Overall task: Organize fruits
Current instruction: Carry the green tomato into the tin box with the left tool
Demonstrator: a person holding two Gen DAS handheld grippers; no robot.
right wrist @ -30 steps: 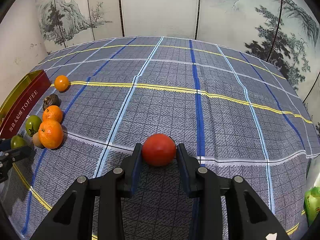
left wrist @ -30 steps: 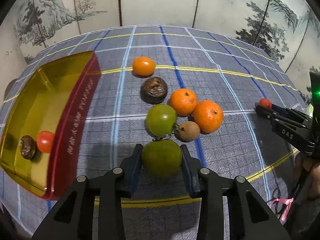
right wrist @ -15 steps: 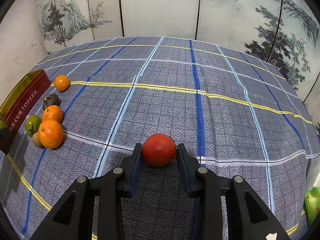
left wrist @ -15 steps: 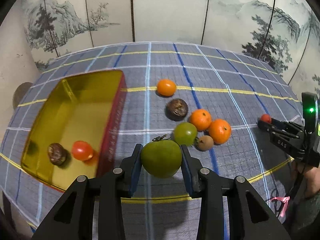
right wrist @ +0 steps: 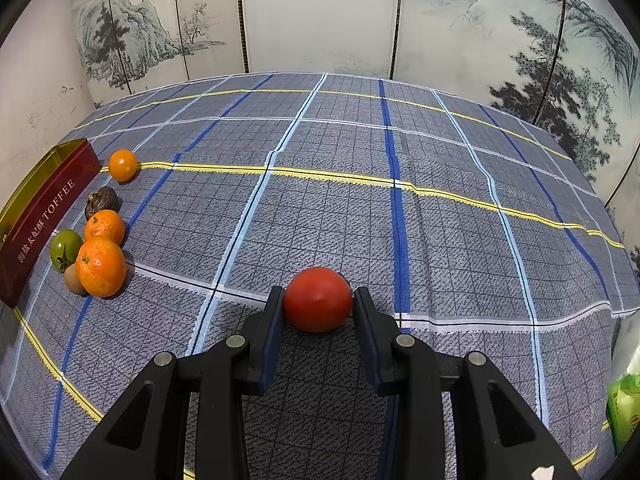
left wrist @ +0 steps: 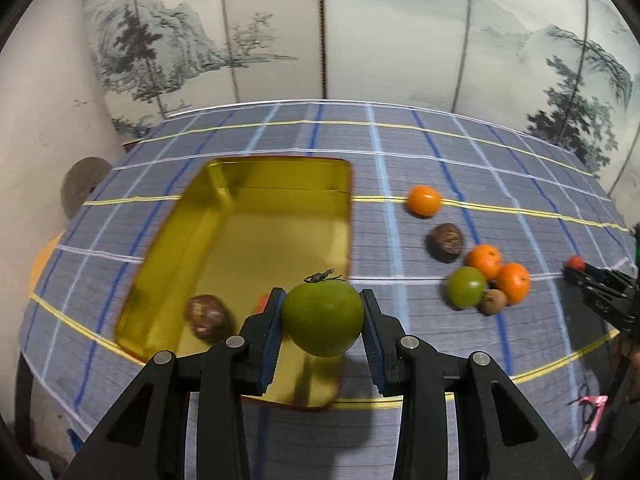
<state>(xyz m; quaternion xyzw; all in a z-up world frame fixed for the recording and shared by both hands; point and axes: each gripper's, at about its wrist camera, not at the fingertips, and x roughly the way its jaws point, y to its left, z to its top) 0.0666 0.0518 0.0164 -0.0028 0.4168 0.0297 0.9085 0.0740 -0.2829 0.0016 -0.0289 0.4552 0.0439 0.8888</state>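
Note:
My left gripper [left wrist: 322,320] is shut on a green tomato [left wrist: 322,317] and holds it above the near right corner of the gold tin [left wrist: 256,176]. A brown fruit [left wrist: 209,315] and a partly hidden red tomato [left wrist: 263,301] lie in the tin. My right gripper [right wrist: 318,307] is shut on a red tomato [right wrist: 318,298] just above the cloth. Loose on the cloth lie an orange tomato [left wrist: 424,200], a dark brown fruit [left wrist: 446,242], two tangerines [left wrist: 484,260], a small green tomato [left wrist: 466,286] and a small brown fruit [left wrist: 494,302].
The tin's red side reads TOFFEE in the right wrist view [right wrist: 44,216], at the table's left edge. The loose fruits cluster beside it [right wrist: 100,266]. The right gripper shows at the right edge of the left wrist view [left wrist: 600,284]. A green packet [right wrist: 624,408] lies off the table's right side.
My left gripper has lifted the green tomato off the cloth and carried it left, from beside the fruit cluster to over the tin. The right gripper has stayed still with its red tomato.

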